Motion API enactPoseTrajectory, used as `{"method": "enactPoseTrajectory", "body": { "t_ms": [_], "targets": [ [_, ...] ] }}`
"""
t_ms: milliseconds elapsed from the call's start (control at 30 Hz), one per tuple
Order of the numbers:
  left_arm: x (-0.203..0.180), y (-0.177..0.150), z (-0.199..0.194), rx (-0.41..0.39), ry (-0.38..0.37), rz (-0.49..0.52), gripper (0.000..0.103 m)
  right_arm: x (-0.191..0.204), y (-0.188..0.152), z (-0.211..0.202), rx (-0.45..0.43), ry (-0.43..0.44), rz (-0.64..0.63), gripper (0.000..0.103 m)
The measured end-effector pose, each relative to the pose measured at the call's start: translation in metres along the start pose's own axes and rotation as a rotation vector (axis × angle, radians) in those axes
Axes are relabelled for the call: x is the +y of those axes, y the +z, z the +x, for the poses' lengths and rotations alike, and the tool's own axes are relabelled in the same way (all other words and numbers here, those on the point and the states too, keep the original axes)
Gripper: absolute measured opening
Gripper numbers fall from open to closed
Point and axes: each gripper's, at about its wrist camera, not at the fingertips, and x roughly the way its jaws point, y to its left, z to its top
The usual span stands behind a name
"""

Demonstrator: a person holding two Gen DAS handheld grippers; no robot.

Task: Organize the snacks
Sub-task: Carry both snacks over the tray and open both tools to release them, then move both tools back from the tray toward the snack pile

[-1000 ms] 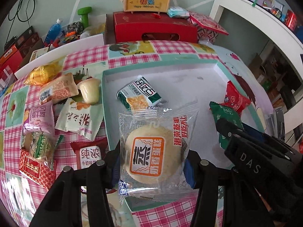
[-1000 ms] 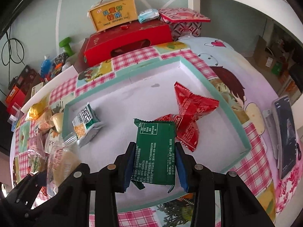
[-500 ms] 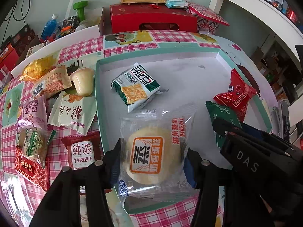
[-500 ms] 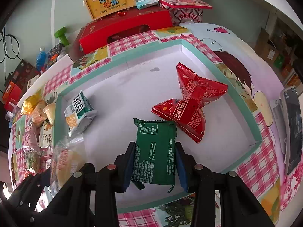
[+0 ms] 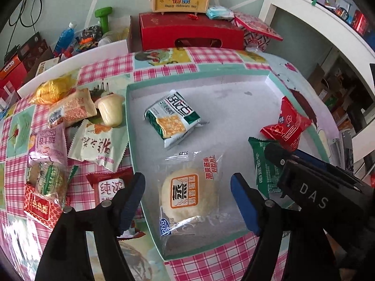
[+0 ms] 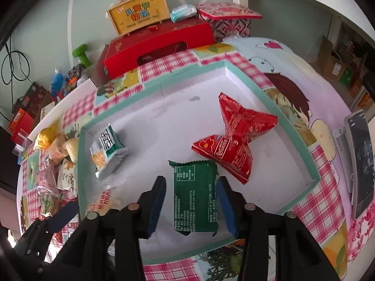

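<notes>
tray (image 5: pixel 131 126) on table, centre | in tray: bun packet (image 5: pixel 187 194) near-left, cracker pack (image 5: pixel 173 119) far-left, flat wafer pack (image 6: pixel 195 194) near-right, two foil packs (image 6: pixel 236 140) touching, far-right | loose snacks (image 5: pixel 70 126) on table left of tray | gift boxes (image 5: pixel 189 30) behind tray | phone (image 6: pixel 359 164) right of tray

Left hand-held gripper (image 5: pixel 187 201) angled downward, jaws opening, right hand-held gripper (image 6: pixel 191 201) alongside, jaws opening too

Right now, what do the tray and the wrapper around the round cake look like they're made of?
The tray looks like cardboard or paperboard: thin straight walls, crisp folded corners, matte white inside with a teal rim. The round cake wrapper looks like thin clear plastic film, glossy and crinkled, with a crimped sealed end; the cake shows through it.
</notes>
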Motion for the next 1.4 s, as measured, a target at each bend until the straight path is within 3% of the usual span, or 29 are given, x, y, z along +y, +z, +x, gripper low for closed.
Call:
{"method": "enactPoseTrajectory", "body": {
  "t_ms": [367,967,1167,1267,1333,1400],
  "targets": [
    [0.028,0.003,-0.010,0.015,0.048,-0.094,0.076,-0.001,0.002,-0.010,-0.031,0.001,-0.001,0.051],
    [0.116,-0.004,-0.017,0.017,0.160,-0.412,0.076,0.028,-0.005,-0.005,-0.009,0.002,-0.086,0.051],
    [0.127,-0.008,-0.016,0.025,0.162,-0.446,0.079,0.041,-0.008,-0.005,-0.011,-0.002,-0.131,0.057],
    [0.127,-0.008,-0.016,0.023,0.165,-0.446,0.085,0.044,-0.009,-0.005,-0.014,-0.004,-0.136,0.069],
    [0.127,-0.008,-0.015,0.022,0.172,-0.448,0.094,0.044,-0.009,-0.004,-0.020,0.001,-0.133,0.089],
    [0.127,-0.008,-0.014,0.021,0.191,-0.442,0.099,0.044,-0.009,-0.003,-0.024,0.009,-0.131,0.101]
  ]
}}
